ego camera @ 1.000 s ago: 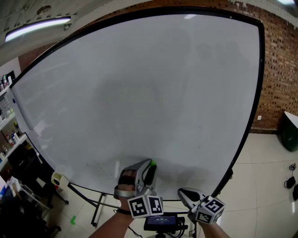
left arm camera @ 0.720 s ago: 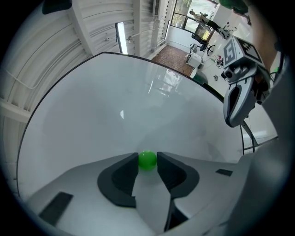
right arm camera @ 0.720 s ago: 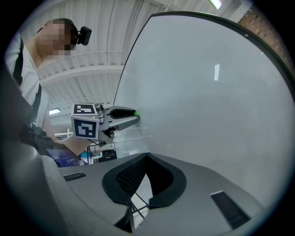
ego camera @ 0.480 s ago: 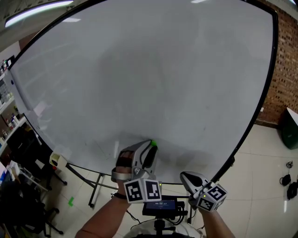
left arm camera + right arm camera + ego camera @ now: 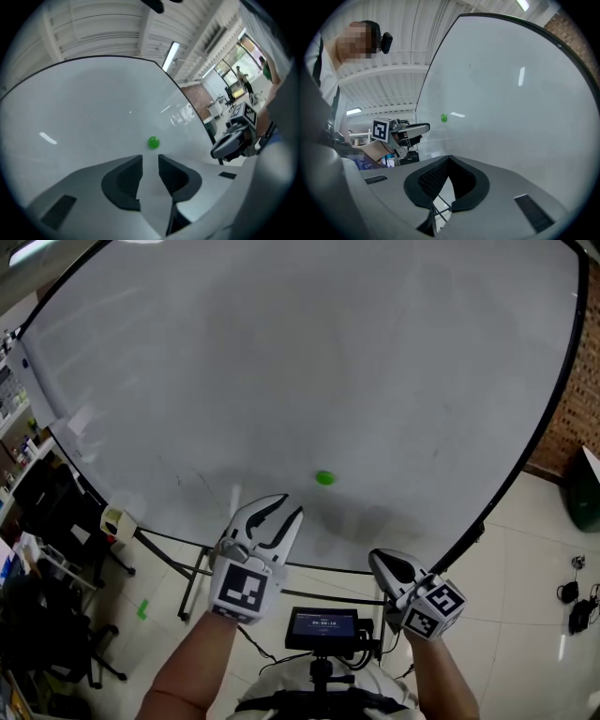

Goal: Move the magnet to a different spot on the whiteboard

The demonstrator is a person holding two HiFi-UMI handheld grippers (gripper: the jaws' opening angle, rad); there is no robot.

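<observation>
No words or numbers can be read. A small dark screen (image 5: 323,623), near the person between both arms, shows pale characters too tiny to make out.

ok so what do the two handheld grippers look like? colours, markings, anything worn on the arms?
The left gripper and right gripper both have pale grey, curved, beak-like shells lined with black pads. The right one's lining looks mesh-textured. Each carries a white cube printed with black square markers. No sleeve shows on either forearm.
</observation>
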